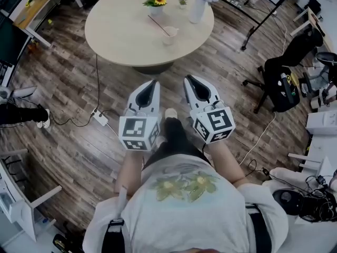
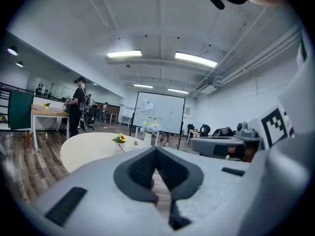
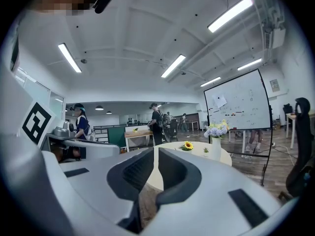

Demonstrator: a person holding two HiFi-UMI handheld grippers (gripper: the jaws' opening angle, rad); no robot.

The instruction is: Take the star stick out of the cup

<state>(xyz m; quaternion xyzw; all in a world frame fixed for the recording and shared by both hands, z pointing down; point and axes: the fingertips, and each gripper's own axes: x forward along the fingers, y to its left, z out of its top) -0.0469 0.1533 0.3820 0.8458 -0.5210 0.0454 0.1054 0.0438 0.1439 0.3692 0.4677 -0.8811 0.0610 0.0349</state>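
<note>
A small pale cup [image 1: 169,36] stands on the round beige table [image 1: 121,30], far ahead of me. A thin pink stick [image 1: 159,26] leans out of the cup toward the upper left; its star end is too small to make out. My left gripper [image 1: 153,82] [image 2: 156,150] and right gripper [image 1: 188,78] [image 3: 154,149] are held side by side over the wooden floor, well short of the table's near edge. Both point at the table, with jaws together and nothing between them.
On the table's far side stand a sunflower pot [image 1: 157,1], a tiny green plant [image 1: 182,2] and a white vase of pale flowers [image 1: 198,5]. A black office chair [image 1: 281,83] is at the right. A power strip with its cable [image 1: 99,118] lies on the floor at the left.
</note>
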